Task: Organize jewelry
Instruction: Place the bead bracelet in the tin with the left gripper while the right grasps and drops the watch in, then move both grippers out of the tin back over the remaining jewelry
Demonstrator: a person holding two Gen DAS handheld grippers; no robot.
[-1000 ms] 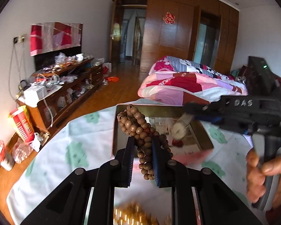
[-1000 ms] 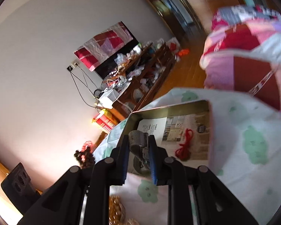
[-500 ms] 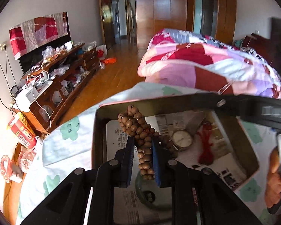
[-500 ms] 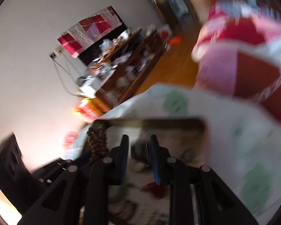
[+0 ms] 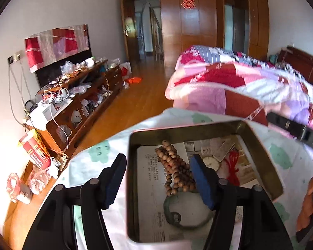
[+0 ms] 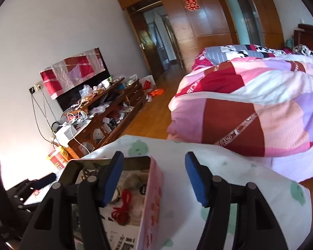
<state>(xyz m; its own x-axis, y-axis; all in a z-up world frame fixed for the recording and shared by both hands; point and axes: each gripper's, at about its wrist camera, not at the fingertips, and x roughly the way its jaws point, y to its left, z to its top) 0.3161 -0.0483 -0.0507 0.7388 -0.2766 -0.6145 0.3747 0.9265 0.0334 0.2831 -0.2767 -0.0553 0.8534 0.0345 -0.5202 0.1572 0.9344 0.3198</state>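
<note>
The left claw gapes wide and holds nothing, its left finger outside the tin's wall and its right finger over the inside. The right claw is likewise spread and empty, straddling the tin's pink outer wall.

Just under the left claw, in the tin, lies a green bangle: probably hard, smooth and brittle, best pinched across its band. Touching it further in, the beads lie in a loose heap on printed paper; a strung loop like this should be light and limp, so gripping a bunched section would carry it best. Beyond sit a watch, likely slippery at the glass, and a red cord, soft and light.

The tin rests on a cloth-covered worktop; a quilt lies behind.
</note>
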